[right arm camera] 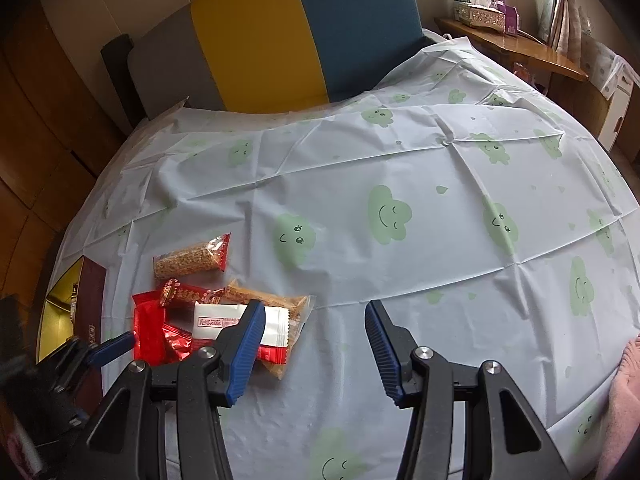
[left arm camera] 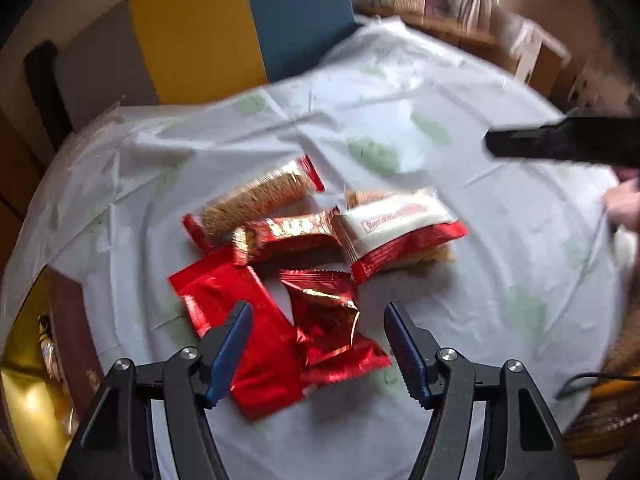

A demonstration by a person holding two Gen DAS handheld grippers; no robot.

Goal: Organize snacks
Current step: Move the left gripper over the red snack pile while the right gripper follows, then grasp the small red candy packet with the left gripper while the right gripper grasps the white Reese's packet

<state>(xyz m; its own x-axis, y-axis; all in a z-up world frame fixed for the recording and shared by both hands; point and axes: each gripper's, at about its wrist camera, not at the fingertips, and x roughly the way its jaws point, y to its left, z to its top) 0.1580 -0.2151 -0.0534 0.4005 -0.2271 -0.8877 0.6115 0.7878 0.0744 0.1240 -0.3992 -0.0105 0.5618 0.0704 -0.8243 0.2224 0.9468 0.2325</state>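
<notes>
Now our left tongs (left arm camera: 318, 354) hang released over the red packets (left arm camera: 256, 320), bottom centre; right tongs (right arm camera: 314, 346) gape empty. Light, crinkly, slippery foil: we pinch a sealed edge.

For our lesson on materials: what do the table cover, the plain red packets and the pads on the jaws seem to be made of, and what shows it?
Table cover: thin plastic sheet, probably; sharp fold creases, slight sheen, printed green clouds.
Plain red packets: metallised foil film, apparently; glossy, crinkled, gold reflections, serrated ends.
Blue pads: likely rubber or soft plastic; matte, ribbed faces.
</notes>
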